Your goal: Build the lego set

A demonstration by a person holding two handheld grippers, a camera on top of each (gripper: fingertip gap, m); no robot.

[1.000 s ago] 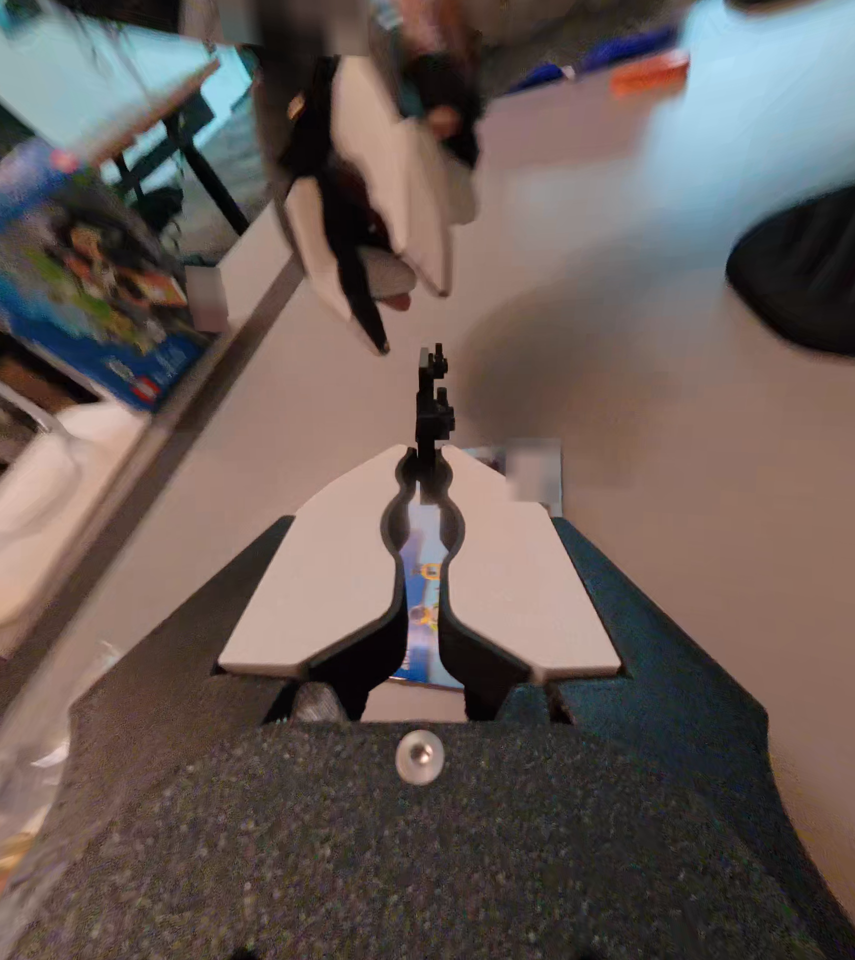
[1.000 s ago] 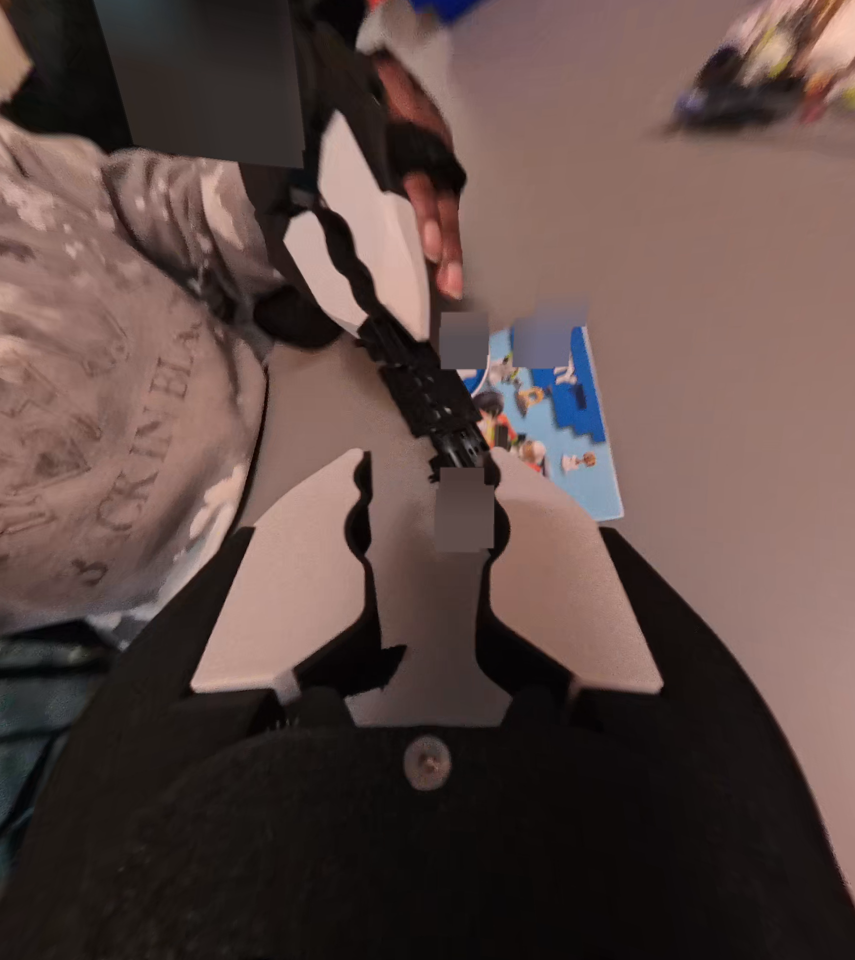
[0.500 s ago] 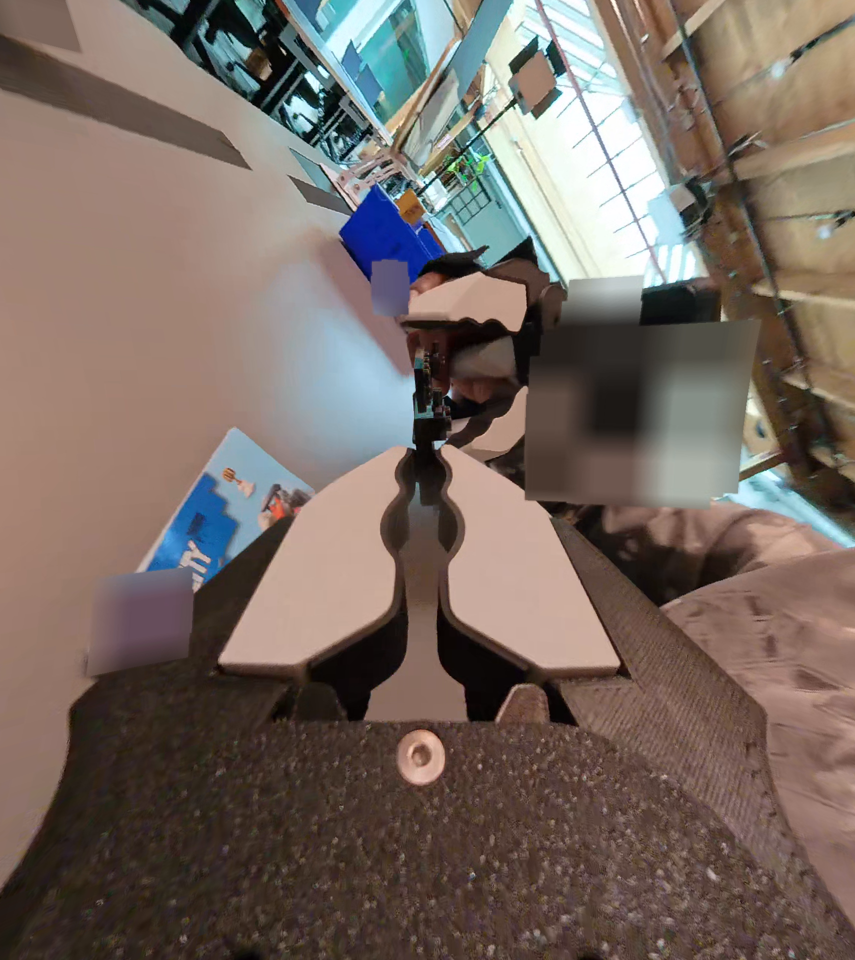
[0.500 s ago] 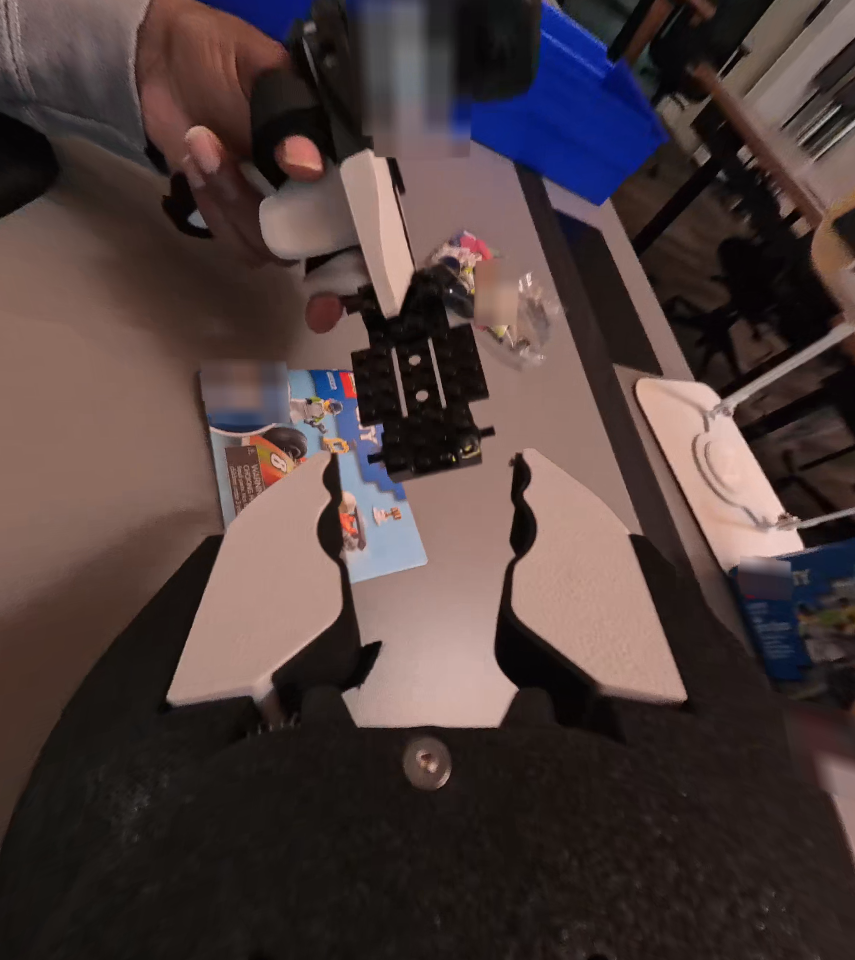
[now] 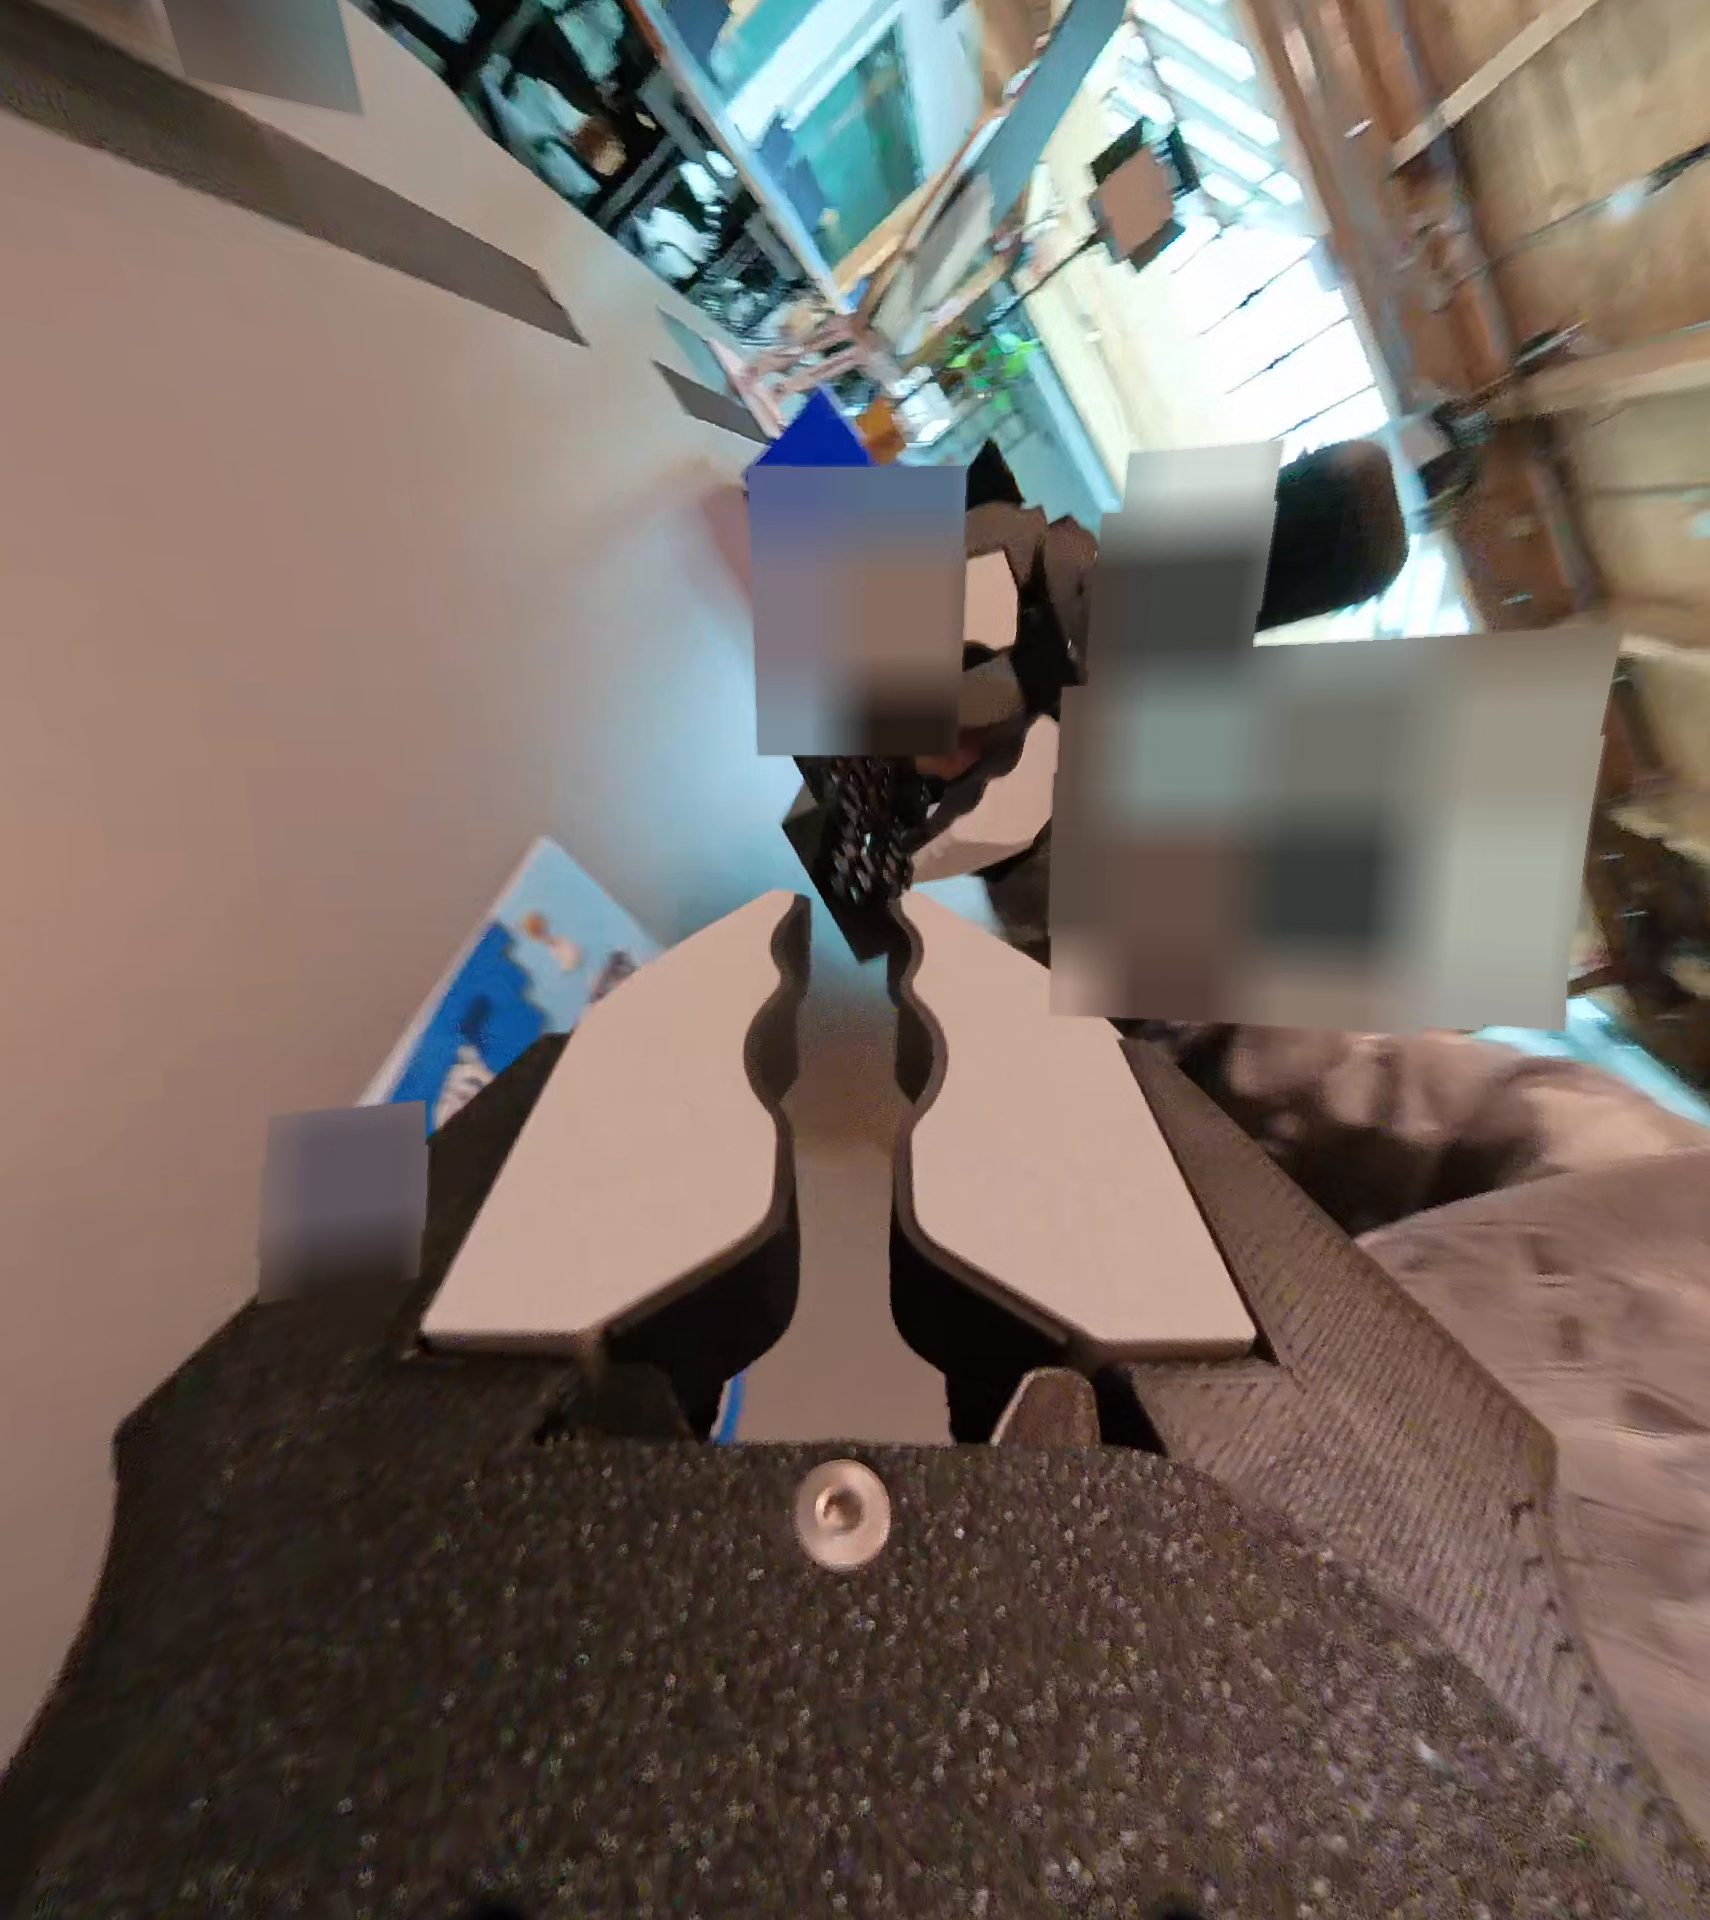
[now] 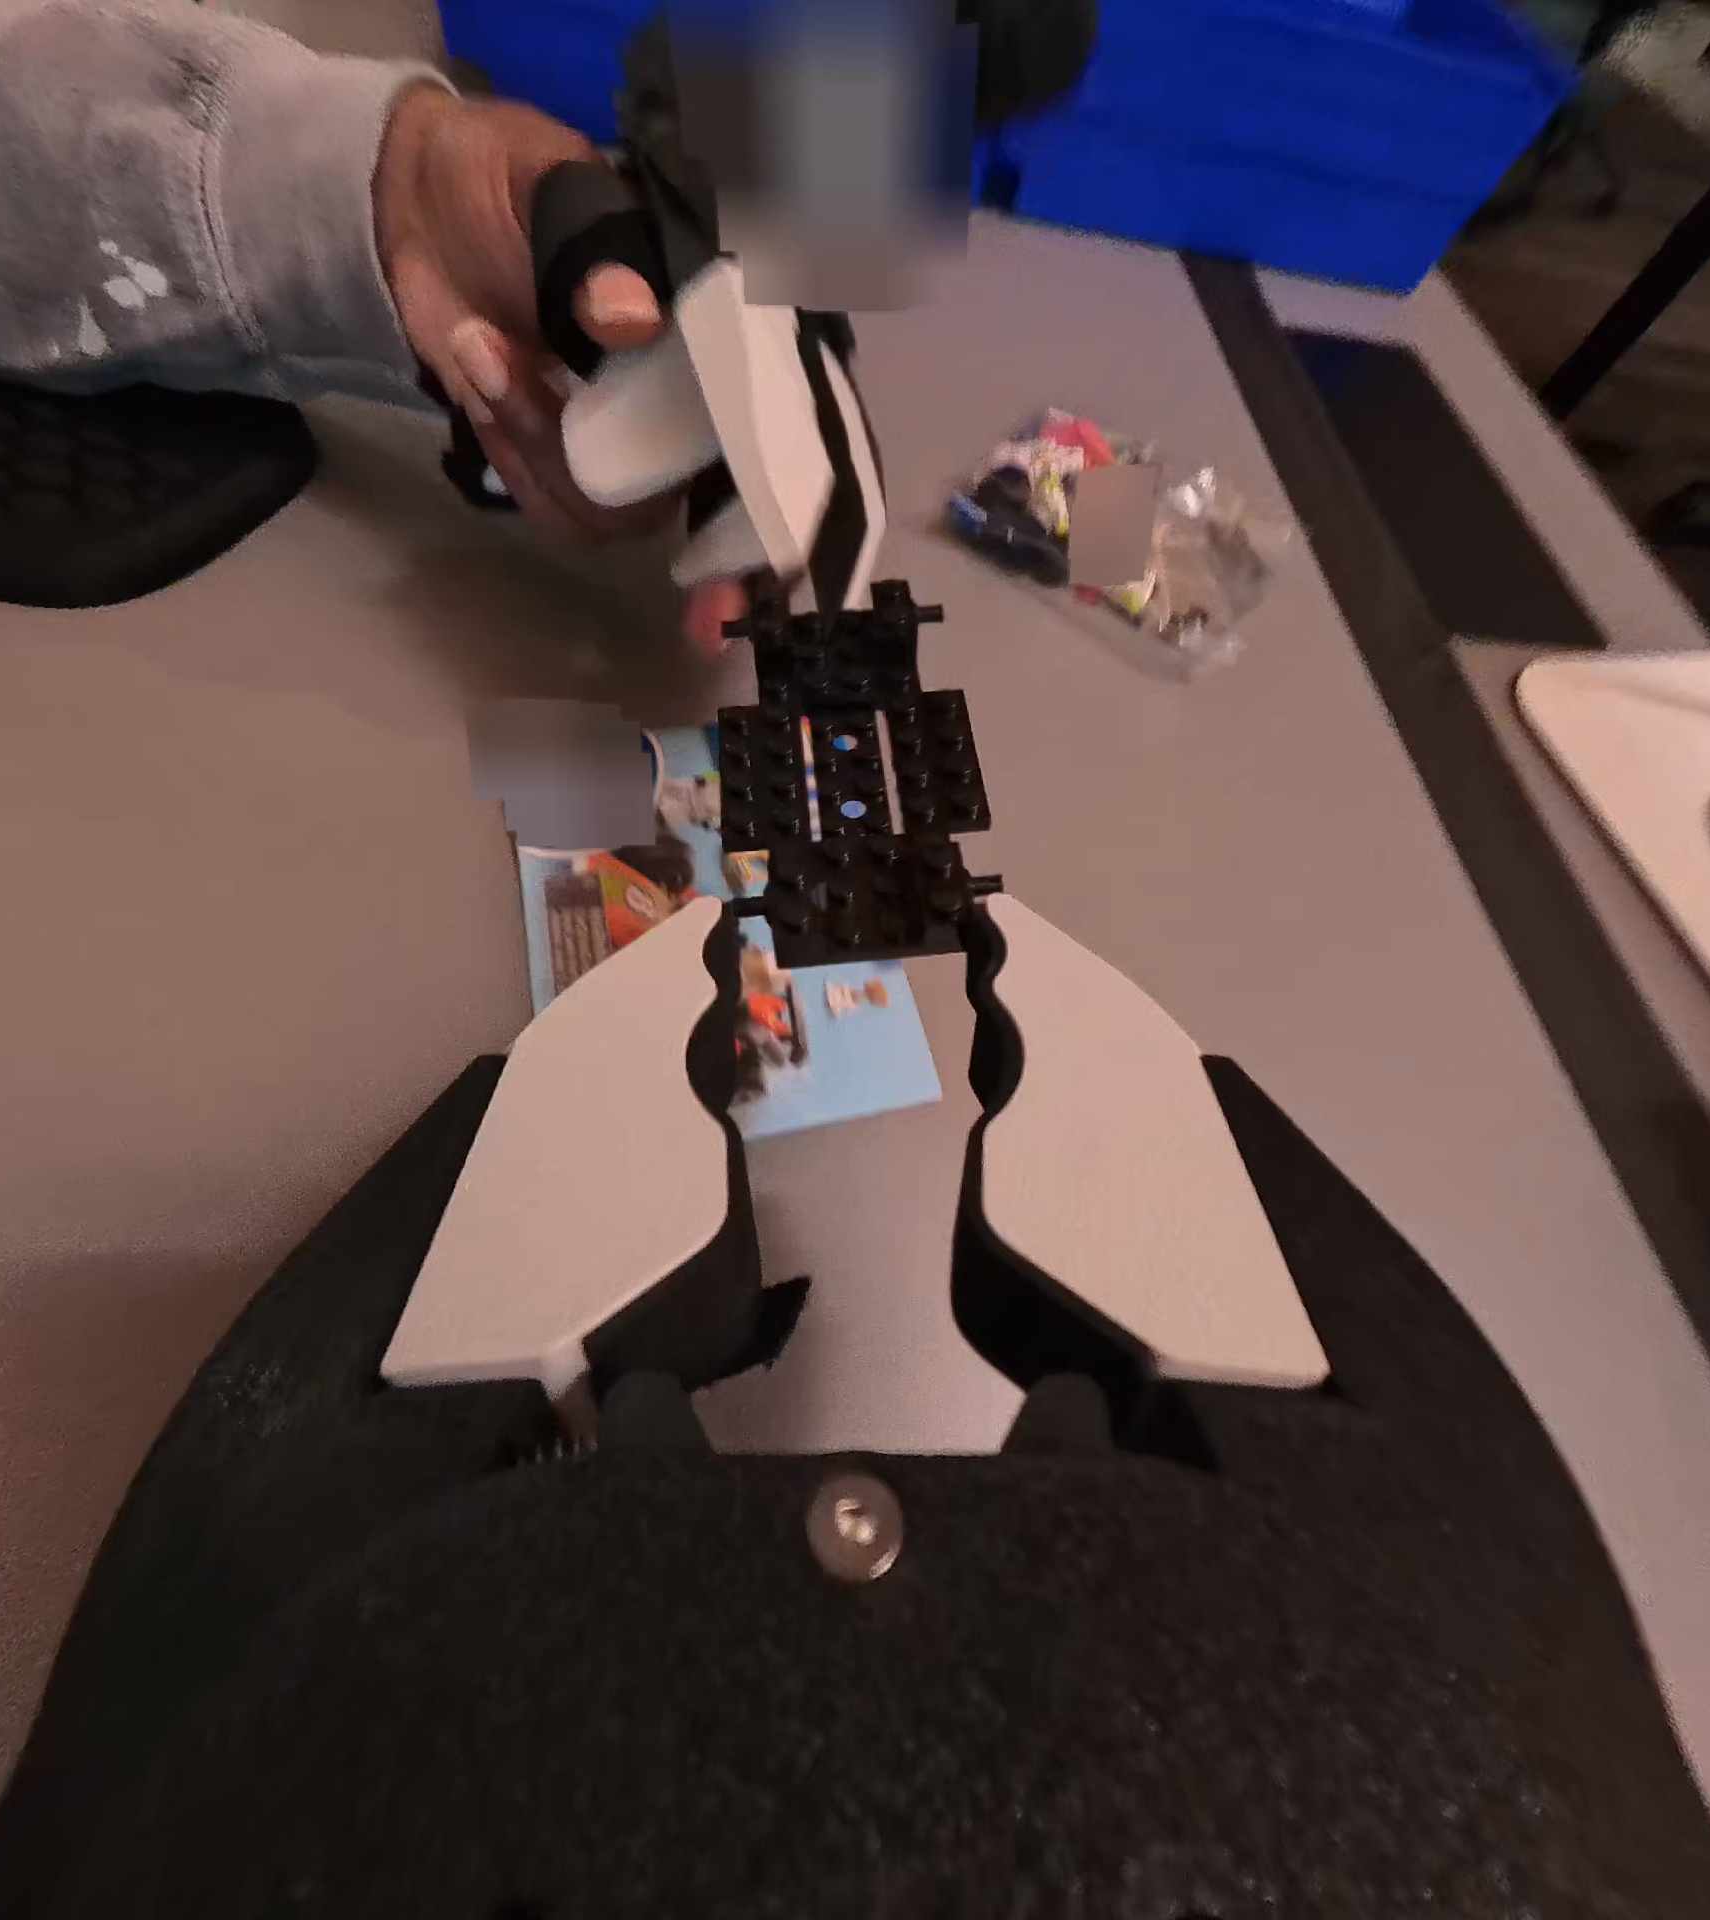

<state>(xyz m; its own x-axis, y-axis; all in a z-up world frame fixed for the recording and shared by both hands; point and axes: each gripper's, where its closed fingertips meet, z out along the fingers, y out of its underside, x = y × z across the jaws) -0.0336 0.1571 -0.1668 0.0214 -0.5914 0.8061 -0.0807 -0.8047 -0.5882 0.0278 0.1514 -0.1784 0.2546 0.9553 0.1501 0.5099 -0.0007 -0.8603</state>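
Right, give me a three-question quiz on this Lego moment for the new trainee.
1. True or false: the right gripper is shut on the black chassis.
2. What lies on the table under the chassis? A) booklet B) plate C) cup
3. Fill in: the far end of the chassis is held by the ____ gripper.
Key: 1 false, it is open; 2 A; 3 left, the left gripper.
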